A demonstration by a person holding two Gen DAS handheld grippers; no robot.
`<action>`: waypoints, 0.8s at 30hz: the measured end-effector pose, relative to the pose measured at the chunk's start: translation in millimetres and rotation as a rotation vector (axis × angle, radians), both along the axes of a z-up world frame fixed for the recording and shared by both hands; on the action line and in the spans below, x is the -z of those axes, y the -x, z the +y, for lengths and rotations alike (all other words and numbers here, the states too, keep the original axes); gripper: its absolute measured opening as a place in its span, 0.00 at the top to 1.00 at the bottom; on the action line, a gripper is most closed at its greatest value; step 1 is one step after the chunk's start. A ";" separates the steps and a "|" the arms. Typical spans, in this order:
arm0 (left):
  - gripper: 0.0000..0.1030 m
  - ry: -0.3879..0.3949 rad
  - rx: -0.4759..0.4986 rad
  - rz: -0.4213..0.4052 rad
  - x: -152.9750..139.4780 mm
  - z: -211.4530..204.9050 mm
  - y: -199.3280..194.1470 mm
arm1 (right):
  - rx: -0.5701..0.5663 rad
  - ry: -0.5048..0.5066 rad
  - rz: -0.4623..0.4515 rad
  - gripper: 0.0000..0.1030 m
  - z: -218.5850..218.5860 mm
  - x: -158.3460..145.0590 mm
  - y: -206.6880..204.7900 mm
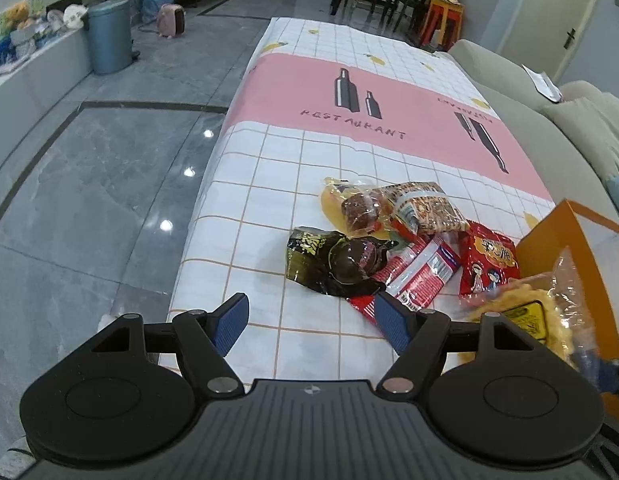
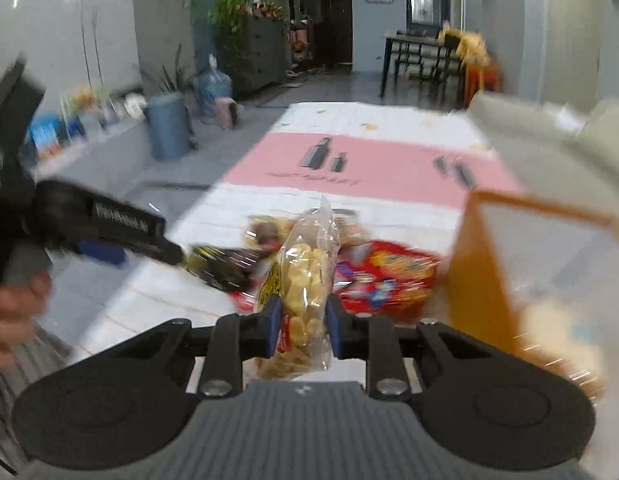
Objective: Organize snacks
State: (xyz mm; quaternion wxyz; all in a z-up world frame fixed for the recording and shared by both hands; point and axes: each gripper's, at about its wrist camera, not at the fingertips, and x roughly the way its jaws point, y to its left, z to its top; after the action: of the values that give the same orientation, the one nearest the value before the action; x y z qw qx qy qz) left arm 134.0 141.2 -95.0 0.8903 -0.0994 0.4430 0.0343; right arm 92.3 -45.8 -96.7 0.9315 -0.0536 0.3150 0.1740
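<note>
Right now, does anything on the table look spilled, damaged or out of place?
Nothing looks spilled or torn. The snack packets lie in a loose heap, overlapping, beside the orange box, not yet sorted. The right gripper holds a clear bag of yellow snacks upright.

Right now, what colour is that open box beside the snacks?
Orange outside, pale inside: the box shows best in the left wrist view.

Even indoor light, floor [image 1: 109,184] glare spots, fisheye bending, motion-blurred right view.
</note>
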 end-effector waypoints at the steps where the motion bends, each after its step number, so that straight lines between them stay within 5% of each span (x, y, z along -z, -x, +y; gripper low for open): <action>1: 0.18 -0.012 0.003 -0.004 -0.6 -1.9 1.9 | -0.007 0.064 -0.020 0.78 3.3 -0.6 6.2; 4: 0.18 -0.035 0.004 -0.009 -1.1 -3.4 7.7 | -0.023 0.171 -0.020 0.78 10.0 6.2 18.7; 7: 0.18 -0.044 -0.001 -0.011 -1.7 -1.5 10.8 | -0.053 0.158 0.052 0.79 13.8 18.3 20.0; 10: 0.18 -0.018 -0.012 -0.008 -1.6 4.8 11.8 | -0.098 0.187 0.023 0.78 16.8 20.7 23.2; 12: 0.18 0.009 -0.025 0.001 -0.4 10.4 10.5 | -0.140 0.169 0.029 0.71 16.9 22.0 23.3; 14: 0.18 0.025 -0.040 0.009 0.6 14.1 8.9 | -0.152 0.140 0.047 0.52 15.0 25.8 18.2; 16: 0.19 0.038 -0.049 0.016 1.6 16.2 7.1 | -0.146 0.117 0.066 0.47 14.1 30.0 10.3; 19: 0.19 0.045 -0.041 0.015 1.4 14.8 5.8 | -0.145 0.038 0.118 0.59 13.2 39.2 -4.1; 22: 0.19 0.027 -0.029 0.010 1.2 10.1 5.1 | -0.124 -0.111 0.246 0.61 5.1 53.6 -27.4; 24: 0.19 0.010 -0.023 0.009 1.1 7.5 5.0 | -0.106 -0.161 0.233 0.65 3.7 57.5 -32.5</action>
State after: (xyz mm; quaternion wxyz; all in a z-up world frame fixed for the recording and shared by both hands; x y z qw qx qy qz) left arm 129.0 148.7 -96.1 0.8874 -0.1089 0.4459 0.0426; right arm 124.8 -42.1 -154.2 0.8795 0.0254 0.4025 0.2525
